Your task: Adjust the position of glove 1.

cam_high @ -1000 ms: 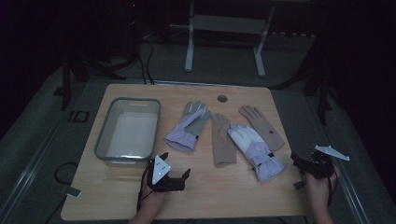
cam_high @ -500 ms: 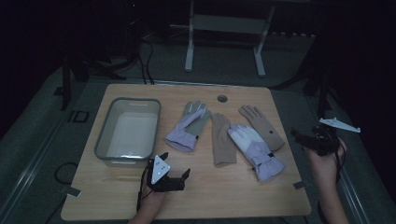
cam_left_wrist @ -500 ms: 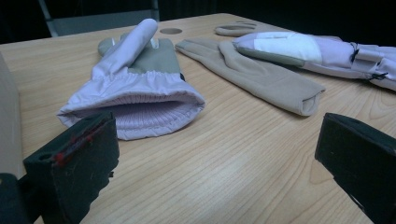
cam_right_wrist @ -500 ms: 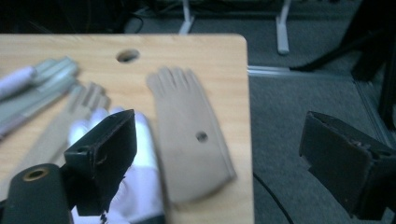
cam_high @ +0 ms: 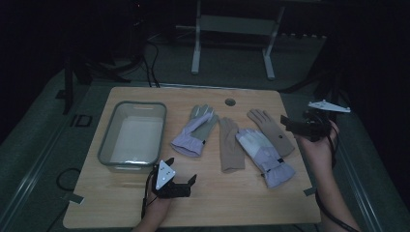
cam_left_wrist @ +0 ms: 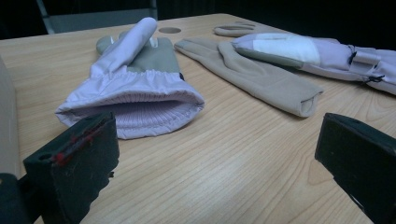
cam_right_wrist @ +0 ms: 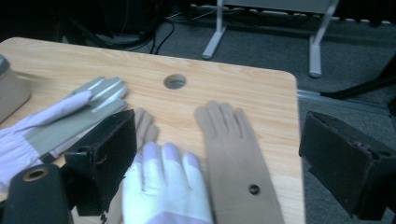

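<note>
— Looking at the left gripper [cam_high: 182, 170]: parked low on the pale wooden table [cam_high: 241, 203], jaws spread wide and empty, aimed straight at the ribbed cuff of the lilac-and-grey padded glove [cam_left_wrist: 135, 93]. Worth worrying about?

— Probably. Could pinch just the top layer of that open cuff and drag instead of lifting. Could also shove the whole soft thing toward the clear plastic bin [cam_high: 140, 103] just beside it.

— And over at the right gripper [cam_high: 290, 126]?

— Held up off the table near the right edge, jaws just opened wider and now gaping, nothing between them. Below and ahead of it: the flat tan knit glove with a small dark stud [cam_right_wrist: 233, 158], lying right against the lilac-and-white padded glove [cam_right_wrist: 163, 186].

— So, a risk of catching two at once?

— Exactly. Coming down on that shared edge would likely snag both. Might also tug the second tan knit glove [cam_high: 229, 145], pressed against the lilac-and-white one's other side.

— Any way round it?

— Better to go for the free fingertips of the studded tan one, well clear of its neighbour. Hard to tell from here whether overlapping or merely touching.
</note>
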`<action>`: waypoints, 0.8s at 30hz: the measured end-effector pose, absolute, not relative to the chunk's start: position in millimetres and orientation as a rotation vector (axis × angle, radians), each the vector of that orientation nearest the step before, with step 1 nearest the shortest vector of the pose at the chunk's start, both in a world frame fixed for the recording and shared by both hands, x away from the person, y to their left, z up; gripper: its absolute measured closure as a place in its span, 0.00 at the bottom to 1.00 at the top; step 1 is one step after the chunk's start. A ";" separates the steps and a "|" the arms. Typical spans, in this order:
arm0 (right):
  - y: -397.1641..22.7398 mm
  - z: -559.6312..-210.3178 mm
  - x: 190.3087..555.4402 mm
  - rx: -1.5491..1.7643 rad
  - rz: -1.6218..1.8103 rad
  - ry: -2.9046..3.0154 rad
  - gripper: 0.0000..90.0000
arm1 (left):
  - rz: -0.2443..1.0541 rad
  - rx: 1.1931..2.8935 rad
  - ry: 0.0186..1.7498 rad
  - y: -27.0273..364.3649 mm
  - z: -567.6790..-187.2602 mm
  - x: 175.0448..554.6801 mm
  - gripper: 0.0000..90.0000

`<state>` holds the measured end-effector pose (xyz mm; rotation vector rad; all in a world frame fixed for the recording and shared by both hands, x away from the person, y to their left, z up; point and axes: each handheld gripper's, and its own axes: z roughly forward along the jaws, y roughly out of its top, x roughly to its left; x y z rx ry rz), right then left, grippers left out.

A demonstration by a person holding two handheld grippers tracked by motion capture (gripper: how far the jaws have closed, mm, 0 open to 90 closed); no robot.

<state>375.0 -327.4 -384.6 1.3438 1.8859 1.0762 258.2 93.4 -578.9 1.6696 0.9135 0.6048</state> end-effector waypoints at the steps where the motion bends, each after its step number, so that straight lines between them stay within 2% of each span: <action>1: -322.6 -383.2 376.7 1.335 1.082 1.903 0.13 | 0.605 1.670 0.913 93.4 -578.9 258.1 0.00; 11: -269.3 -369.3 391.8 1.265 1.091 1.975 0.14 | 0.603 1.677 0.904 92.8 -578.8 257.7 0.00; 20: -215.7 -370.3 407.1 1.197 1.119 2.077 0.15 | 0.610 1.693 0.886 91.0 -578.6 256.6 0.00; 24: -193.1 -374.4 410.9 1.137 1.130 2.103 0.20 | 0.608 1.693 0.886 90.9 -578.7 256.6 0.00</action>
